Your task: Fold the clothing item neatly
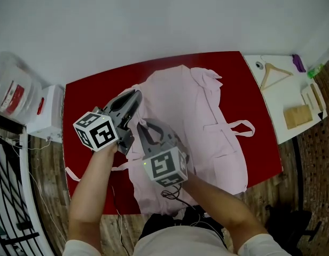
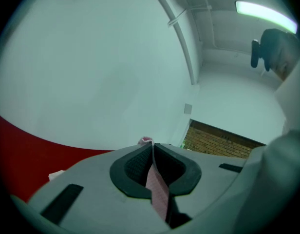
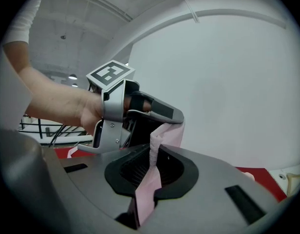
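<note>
Red table (image 1: 84,97), white wall (image 2: 91,72), left claw (image 1: 136,95) and right claw (image 1: 142,125) pinching pink garment (image 1: 207,121).

I see a red desk (image 1: 89,97), a pink garment (image 1: 196,121) spread across it; the white desk (image 1: 282,97) alongside carries a wooden hanger (image 1: 268,70).

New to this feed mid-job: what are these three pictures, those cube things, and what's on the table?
No robot: a person holds a two-jaw tool in each hand; the marker cubes belong to the tools. The head view comes from a camera on the person's head, looking down. The other two cameras ride on the left tool and right tool, looking along their jaws. A pink garment lies spread on the red table. Both tools are shut on pinched fabric of it, close together. A wooden hanger lies on the white side table.
</note>
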Available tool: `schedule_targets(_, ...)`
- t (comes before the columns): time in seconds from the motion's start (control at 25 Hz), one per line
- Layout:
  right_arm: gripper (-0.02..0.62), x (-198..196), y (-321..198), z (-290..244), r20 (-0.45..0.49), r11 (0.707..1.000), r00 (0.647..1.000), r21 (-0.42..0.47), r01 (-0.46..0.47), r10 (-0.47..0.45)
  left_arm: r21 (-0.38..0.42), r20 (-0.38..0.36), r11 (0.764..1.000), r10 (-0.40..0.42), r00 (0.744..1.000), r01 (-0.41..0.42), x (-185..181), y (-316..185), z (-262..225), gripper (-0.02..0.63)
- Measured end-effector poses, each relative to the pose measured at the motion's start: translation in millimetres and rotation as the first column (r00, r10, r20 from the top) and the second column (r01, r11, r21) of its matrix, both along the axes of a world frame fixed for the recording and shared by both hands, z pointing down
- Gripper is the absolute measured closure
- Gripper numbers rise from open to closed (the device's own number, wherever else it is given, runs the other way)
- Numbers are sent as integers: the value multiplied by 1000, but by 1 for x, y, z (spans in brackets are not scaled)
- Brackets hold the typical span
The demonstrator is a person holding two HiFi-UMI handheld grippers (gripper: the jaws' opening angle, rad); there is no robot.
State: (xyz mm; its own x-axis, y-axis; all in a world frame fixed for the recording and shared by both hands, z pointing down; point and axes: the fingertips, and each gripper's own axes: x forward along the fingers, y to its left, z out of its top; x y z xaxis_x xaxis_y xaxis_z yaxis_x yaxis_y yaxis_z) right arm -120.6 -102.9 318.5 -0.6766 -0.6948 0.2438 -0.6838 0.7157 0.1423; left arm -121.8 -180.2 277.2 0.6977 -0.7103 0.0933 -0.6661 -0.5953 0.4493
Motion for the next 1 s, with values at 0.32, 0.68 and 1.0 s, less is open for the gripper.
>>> schedule_targets(0.32, 557, 53, -18, 29, 17, 994, 998, -91, -57, 59, -62, 40, 998, 25, 999, -22, 52, -19, 34, 589)
schedule_targets(0.68, 557, 92, -36, 66, 34, 977, 994, -187, -99, 107, -142, 81, 990, 21, 996, -9, 90, -38, 79, 589)
schedule_targets(1.0, 557, 113, -49, 106, 11, 959, 990, -249, -133, 140, -232, 102, 973, 19, 995, 5, 109, -54, 129, 588)
